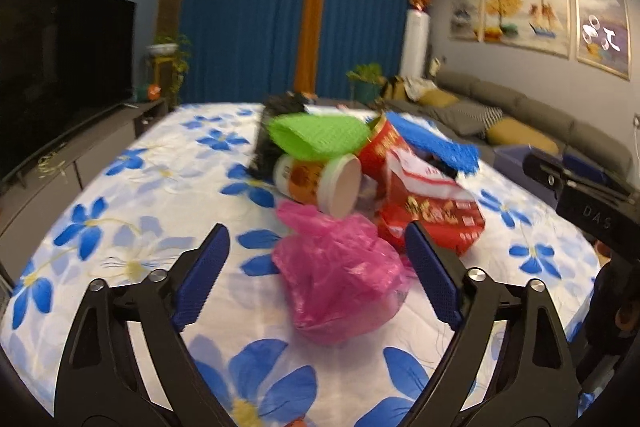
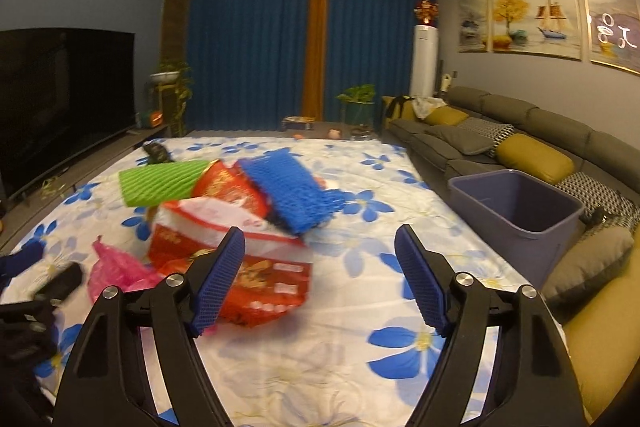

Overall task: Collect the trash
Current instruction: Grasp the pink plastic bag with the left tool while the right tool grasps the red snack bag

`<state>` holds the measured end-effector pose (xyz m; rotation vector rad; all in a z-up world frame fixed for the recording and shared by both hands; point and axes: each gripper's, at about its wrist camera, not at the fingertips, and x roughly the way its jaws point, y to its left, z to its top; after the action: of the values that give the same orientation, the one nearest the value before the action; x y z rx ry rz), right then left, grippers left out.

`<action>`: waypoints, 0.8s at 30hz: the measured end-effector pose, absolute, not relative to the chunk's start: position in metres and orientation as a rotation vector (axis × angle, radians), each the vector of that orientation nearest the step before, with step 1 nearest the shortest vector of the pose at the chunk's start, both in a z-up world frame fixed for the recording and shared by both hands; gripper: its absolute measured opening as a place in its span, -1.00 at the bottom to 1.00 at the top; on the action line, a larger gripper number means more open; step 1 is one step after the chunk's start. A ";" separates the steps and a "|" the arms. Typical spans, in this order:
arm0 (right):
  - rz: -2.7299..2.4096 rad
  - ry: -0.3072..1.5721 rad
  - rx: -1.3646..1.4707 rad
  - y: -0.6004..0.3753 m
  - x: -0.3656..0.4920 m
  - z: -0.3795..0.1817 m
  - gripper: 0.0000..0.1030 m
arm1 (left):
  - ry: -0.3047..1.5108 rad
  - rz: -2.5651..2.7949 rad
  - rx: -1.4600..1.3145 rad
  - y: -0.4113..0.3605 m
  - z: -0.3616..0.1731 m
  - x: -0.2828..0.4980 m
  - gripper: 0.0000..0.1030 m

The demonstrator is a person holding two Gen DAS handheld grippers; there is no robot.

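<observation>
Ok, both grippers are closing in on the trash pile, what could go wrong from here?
1. The pink plastic bag sits between the open left gripper fingers; thin film may slip out or tear.
2. The cup lies on its side against the bag and could roll away if nudged.
3. The right gripper is open beside the red packet, whose corner only reaches one finger, so closing may miss it.

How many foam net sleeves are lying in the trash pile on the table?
2. The green foam net sleeve lies at the pile's far left; the blue foam net sleeve lies on its right side, over the red packaging. Others may be hidden underneath.
</observation>
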<state>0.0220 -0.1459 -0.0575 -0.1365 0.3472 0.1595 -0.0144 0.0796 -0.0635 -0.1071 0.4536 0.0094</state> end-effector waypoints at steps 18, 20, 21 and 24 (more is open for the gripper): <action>0.336 0.442 -0.189 -0.074 0.044 -0.083 0.18 | 0.554 -0.007 -0.181 0.101 -0.086 0.006 -0.85; 0.344 0.446 -0.189 -0.065 0.048 -0.083 0.18 | 0.529 0.025 -0.183 0.109 -0.081 0.002 -0.85; 0.349 0.451 -0.187 -0.060 0.050 -0.083 0.18 | 0.521 0.040 -0.187 0.113 -0.079 0.000 -0.85; 0.356 0.456 -0.198 -0.046 0.054 -0.085 0.18 | 0.512 0.067 -0.208 0.126 -0.075 -0.002 -0.85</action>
<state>0.0541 -0.0463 -0.0851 -0.1978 0.4560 0.3557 -0.0021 0.1261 -0.0750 -0.2082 0.5120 0.0671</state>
